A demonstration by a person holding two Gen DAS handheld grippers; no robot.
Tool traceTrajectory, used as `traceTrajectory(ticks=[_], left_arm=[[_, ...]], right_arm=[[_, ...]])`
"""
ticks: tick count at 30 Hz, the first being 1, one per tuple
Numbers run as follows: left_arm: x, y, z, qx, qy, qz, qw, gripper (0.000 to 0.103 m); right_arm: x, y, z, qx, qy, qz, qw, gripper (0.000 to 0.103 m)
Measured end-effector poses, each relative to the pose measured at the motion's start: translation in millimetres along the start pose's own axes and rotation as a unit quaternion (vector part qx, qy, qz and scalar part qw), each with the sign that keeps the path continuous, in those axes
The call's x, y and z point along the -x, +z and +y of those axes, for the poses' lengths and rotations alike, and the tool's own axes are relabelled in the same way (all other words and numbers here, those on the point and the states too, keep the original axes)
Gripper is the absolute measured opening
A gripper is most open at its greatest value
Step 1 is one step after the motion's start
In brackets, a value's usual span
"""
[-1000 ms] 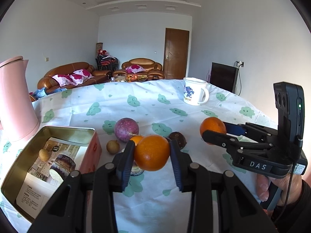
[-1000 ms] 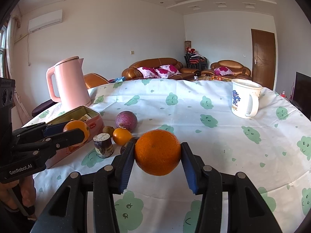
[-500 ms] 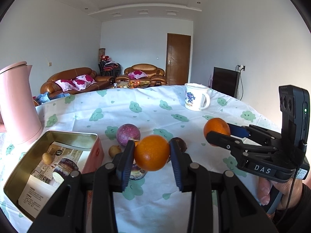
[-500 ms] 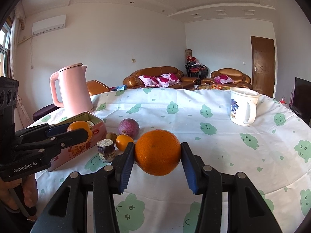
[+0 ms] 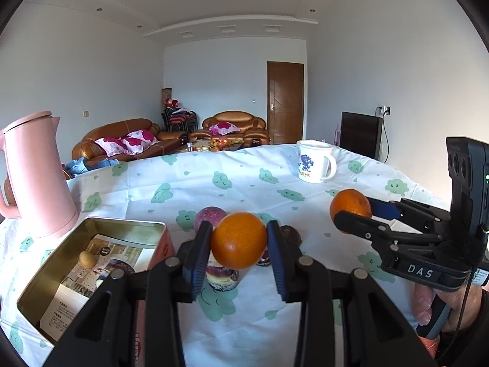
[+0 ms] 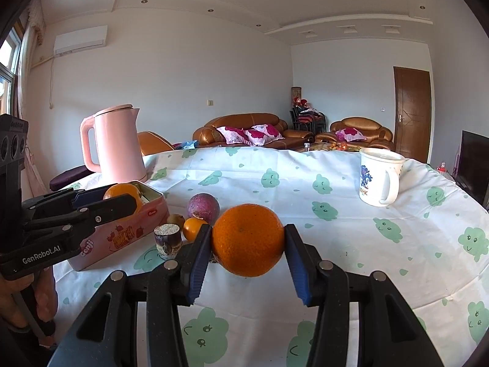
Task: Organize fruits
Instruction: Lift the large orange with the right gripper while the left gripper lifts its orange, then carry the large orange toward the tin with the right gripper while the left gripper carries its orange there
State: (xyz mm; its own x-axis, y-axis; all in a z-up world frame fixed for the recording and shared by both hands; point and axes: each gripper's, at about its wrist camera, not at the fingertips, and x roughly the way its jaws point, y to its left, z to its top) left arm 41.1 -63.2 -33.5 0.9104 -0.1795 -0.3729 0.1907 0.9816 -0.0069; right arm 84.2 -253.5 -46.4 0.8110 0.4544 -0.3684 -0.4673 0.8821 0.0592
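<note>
Gripping unchanged from a second ago: left gripper [image 5: 239, 241] clamps a smaller orange [image 5: 239, 240], right gripper [image 6: 248, 240] a larger orange [image 6: 247, 239], both held above the tablecloth [image 6: 351, 244]. Both views have tilted upward, showing more ceiling. Skins glossy, unblemished. Beyond sit a purple fruit [image 6: 203, 207] and the open pink tin [image 5: 91, 260].

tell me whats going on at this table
A person is sorting fruit with a handheld gripper in each hand. The left gripper is shut on an orange, held above the tablecloth beside the open pink tin. The right gripper is shut on a larger orange. A purple passion fruit, a small orange fruit and a sugarcane piece sit on the table; one small brown fruit lies in the tin.
</note>
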Motion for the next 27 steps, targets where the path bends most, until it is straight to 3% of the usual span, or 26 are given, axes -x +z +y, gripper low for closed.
traceTrajectory(ticks=[27], left_arm=[[12.9,3.8,4.6,-0.006,0.028,-0.035,0.9990,0.038]], right_arm=[[16.2,7.2,18.2,0.038,-0.012,-0.033,0.999,0.049]])
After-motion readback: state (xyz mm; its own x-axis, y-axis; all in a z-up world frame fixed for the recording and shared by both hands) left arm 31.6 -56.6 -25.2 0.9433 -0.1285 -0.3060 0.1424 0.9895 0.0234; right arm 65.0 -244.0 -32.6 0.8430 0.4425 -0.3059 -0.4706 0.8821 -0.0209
